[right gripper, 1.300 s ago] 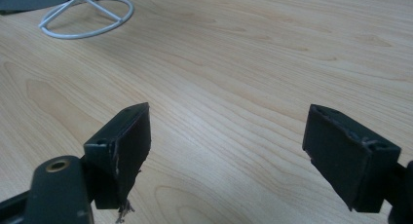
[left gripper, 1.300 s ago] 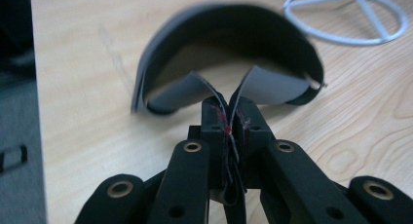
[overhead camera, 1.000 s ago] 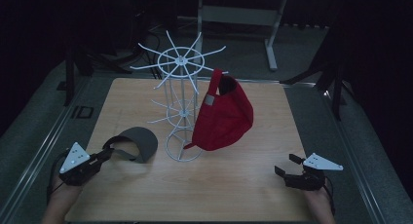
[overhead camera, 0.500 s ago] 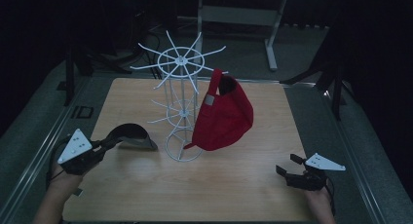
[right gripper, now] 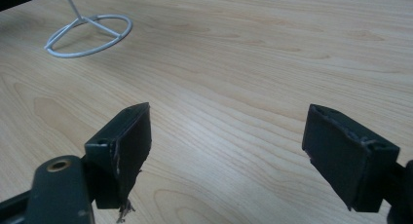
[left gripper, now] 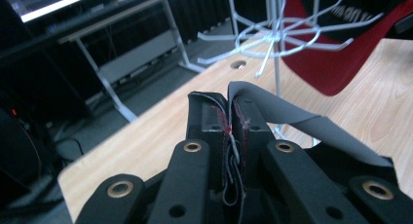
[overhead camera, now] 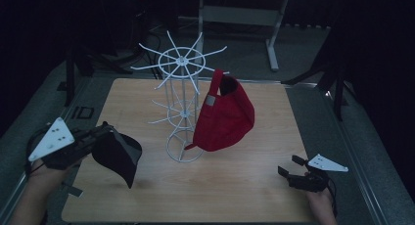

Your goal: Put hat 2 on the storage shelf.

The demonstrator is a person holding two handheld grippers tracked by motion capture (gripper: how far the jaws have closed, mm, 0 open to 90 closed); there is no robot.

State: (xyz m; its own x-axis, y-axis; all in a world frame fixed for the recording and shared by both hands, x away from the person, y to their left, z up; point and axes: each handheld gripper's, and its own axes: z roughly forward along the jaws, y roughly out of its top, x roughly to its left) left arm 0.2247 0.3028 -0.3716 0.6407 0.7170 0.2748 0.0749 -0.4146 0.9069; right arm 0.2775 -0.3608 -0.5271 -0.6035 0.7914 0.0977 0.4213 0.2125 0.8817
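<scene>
A dark grey cap (overhead camera: 118, 155) hangs in the air at the table's left front, and my left gripper (overhead camera: 100, 135) is shut on its edge. In the left gripper view the jaws pinch the grey cap (left gripper: 292, 118) fabric between them, so the left gripper (left gripper: 230, 118) holds it tight. A red cap (overhead camera: 224, 118) hangs on the white wire rack (overhead camera: 182, 107) in the table's middle. The red cap (left gripper: 341, 53) and the rack (left gripper: 277, 36) also show beyond the held cap. My right gripper (overhead camera: 288, 166) rests open near the right front; its jaws (right gripper: 229, 156) stand wide apart over bare wood.
The wooden table (overhead camera: 264, 186) has free room at its front middle and right. The rack's ring base (right gripper: 90, 34) lies to the far left of the right gripper. A metal desk frame (overhead camera: 271, 19) stands behind the table in the dark.
My left gripper has lifted the dark grey cap off the table; it now hangs clear of the wood. The right gripper has stayed still.
</scene>
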